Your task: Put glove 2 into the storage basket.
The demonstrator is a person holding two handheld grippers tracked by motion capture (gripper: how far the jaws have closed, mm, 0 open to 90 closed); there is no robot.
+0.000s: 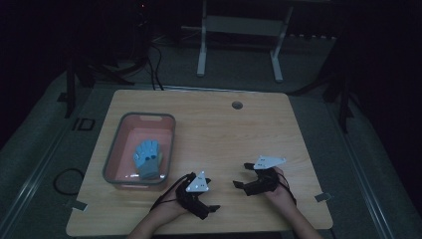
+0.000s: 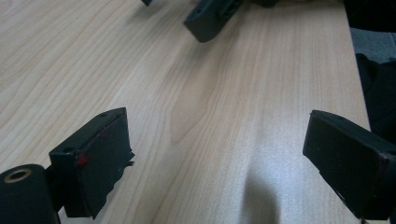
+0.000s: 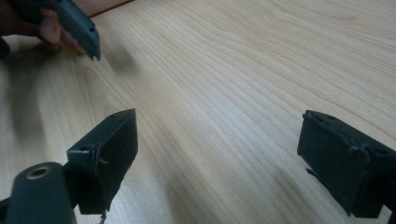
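The glove [image 1: 148, 158] lies flat inside the bin [image 1: 113, 149] at the worktop's [image 1: 234, 134] left side, fingers pointing away from the person. It looks soft and knitted, blue with a grey cuff, so it is likely to bunch or slip from a shallow pinch. The bin is rectangular, pinkish, with a raised grey rim; a low approach risks catching that rim and shifting the bin. The left gripper [image 1: 215, 207] and right gripper [image 1: 242, 175] both rest near the front edge, jaws spread wide, holding nothing. The worktop is smooth pale wood grain.
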